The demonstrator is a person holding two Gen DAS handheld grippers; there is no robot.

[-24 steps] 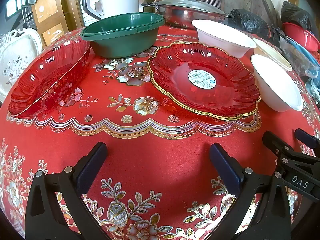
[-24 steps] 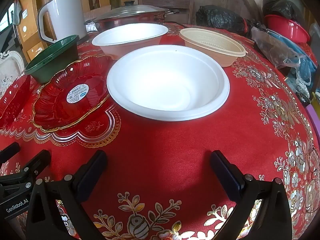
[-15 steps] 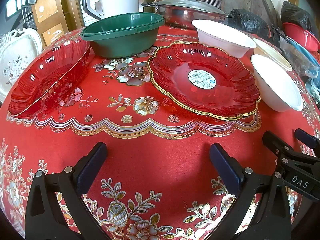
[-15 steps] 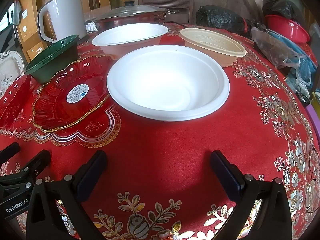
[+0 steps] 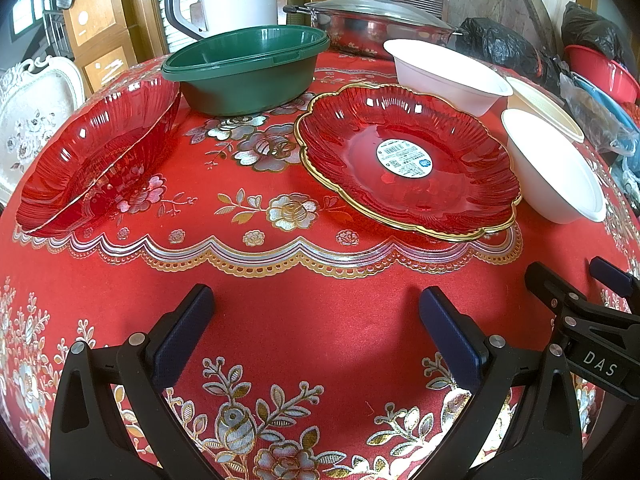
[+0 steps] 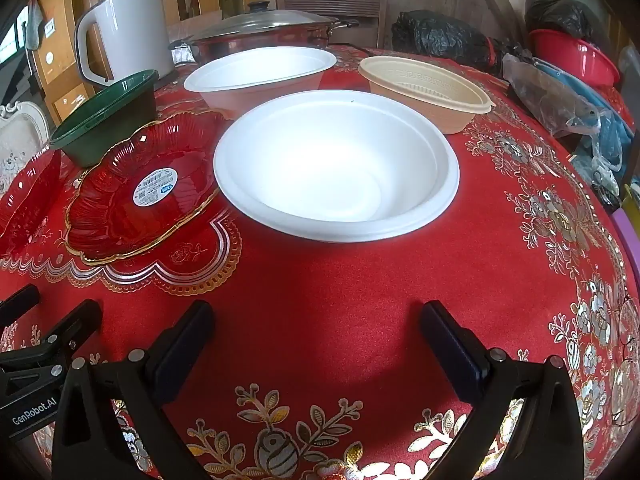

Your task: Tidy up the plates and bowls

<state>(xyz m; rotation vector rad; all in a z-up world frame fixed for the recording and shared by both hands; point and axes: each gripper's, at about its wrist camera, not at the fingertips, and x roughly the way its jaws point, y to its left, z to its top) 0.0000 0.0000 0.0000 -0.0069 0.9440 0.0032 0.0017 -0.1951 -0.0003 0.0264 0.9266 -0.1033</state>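
A gold-rimmed red glass plate (image 5: pixel 404 160) (image 6: pixel 140 196) with a round sticker lies mid-table. A second red glass plate (image 5: pixel 96 152) sits at the left. Behind them stands a green bowl (image 5: pixel 244 68) (image 6: pixel 104 116). Two white bowls (image 6: pixel 336 164) (image 6: pixel 260 72) and a beige bowl (image 6: pixel 428 84) sit to the right. My left gripper (image 5: pixel 316 312) hovers open over bare cloth, short of the plates. Wide open too, my right gripper (image 6: pixel 316 324) hangs in front of the near white bowl with nothing between its fingers.
A red embroidered cloth (image 5: pixel 280 320) covers the round table. At the back stand a white kettle (image 6: pixel 124 32) and a lidded steel pot (image 6: pixel 264 32). Black bags (image 6: pixel 440 36), a red basin (image 6: pixel 572 56) and plastic wrap (image 6: pixel 560 100) crowd the right edge.
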